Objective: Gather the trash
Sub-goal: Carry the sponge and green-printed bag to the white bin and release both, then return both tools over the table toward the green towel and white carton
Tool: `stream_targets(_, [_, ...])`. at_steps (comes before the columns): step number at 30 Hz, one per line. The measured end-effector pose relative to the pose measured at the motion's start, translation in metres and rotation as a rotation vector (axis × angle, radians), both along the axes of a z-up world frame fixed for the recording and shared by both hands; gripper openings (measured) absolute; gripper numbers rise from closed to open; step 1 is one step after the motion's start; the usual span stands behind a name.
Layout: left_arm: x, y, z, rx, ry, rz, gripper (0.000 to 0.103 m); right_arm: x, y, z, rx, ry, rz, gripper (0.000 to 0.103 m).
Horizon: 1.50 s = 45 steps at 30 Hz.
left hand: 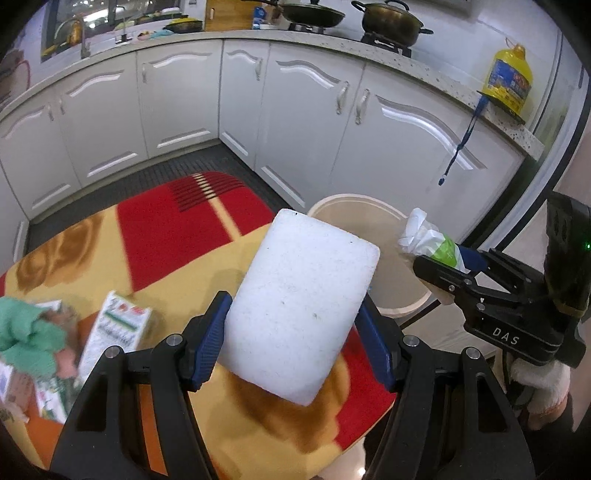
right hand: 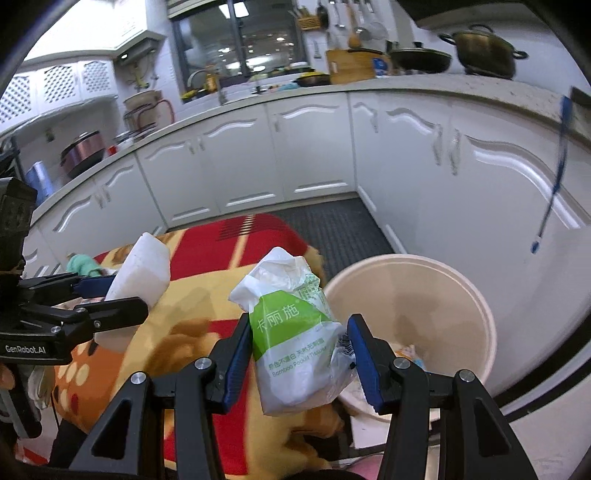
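My left gripper (left hand: 293,325) is shut on a white foam block (left hand: 301,306), held tilted above the red and yellow blanket (left hand: 177,236). My right gripper (right hand: 299,362) is shut on a green and white tissue packet (right hand: 295,332), held just left of the beige bin (right hand: 476,306). In the left wrist view the bin (left hand: 354,203) stands behind the block, and the right gripper (left hand: 439,266) holds the packet (left hand: 428,236) over its right rim. In the right wrist view the left gripper (right hand: 107,295) and block (right hand: 142,269) are at the left. Some trash lies in the bin's bottom.
A white carton (left hand: 116,332), a green cloth (left hand: 29,332) and other packets lie on the blanket at the left. White kitchen cabinets (left hand: 295,122) curve behind the bin. A yellow oil bottle (left hand: 509,79) and pots (left hand: 391,22) stand on the counter. A blue strap (left hand: 461,144) hangs from the counter edge.
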State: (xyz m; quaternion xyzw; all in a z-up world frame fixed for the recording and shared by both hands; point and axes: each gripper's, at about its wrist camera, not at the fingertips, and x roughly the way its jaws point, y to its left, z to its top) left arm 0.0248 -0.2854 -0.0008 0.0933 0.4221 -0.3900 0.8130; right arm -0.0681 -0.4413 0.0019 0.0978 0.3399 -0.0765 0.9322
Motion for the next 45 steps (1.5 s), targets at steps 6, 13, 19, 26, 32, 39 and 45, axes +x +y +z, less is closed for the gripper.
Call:
stream_targets(6, [0.008,-0.041,-0.011,-0.012,0.067,-0.026,0.066,-0.009,-0.032,-0.009,0.02,0.017,-0.08,0.05])
stream_targets(13, [0.017,-0.086,-0.021,-0.014,0.105,-0.031,0.067,-0.014,-0.066,-0.025,0.054,0.049,-0.148,0.05])
stream_targets(19, [0.022,-0.111,-0.03,-0.003,0.113,-0.026,0.068,-0.011,-0.083,-0.036,0.063,0.068,-0.181,0.05])
stream_targets(26, [0.03,-0.124,-0.041,-0.001,0.131,-0.013,0.07,-0.001,-0.092,-0.047,0.054,0.091,-0.206,0.053])
stream_targets(32, [0.044,-0.125,-0.05,-0.043,0.223,-0.01,0.072,0.008,-0.102,-0.06,0.052,0.128,-0.253,0.077])
stream_targets(39, [0.049,-0.118,-0.053,-0.072,0.251,0.003,0.077,0.002,-0.103,-0.065,0.084,0.128,-0.272,0.079])
stream_targets(45, [0.048,-0.114,-0.05,-0.075,0.255,-0.001,0.077,-0.003,-0.1,-0.059,0.094,0.115,-0.274,0.079])
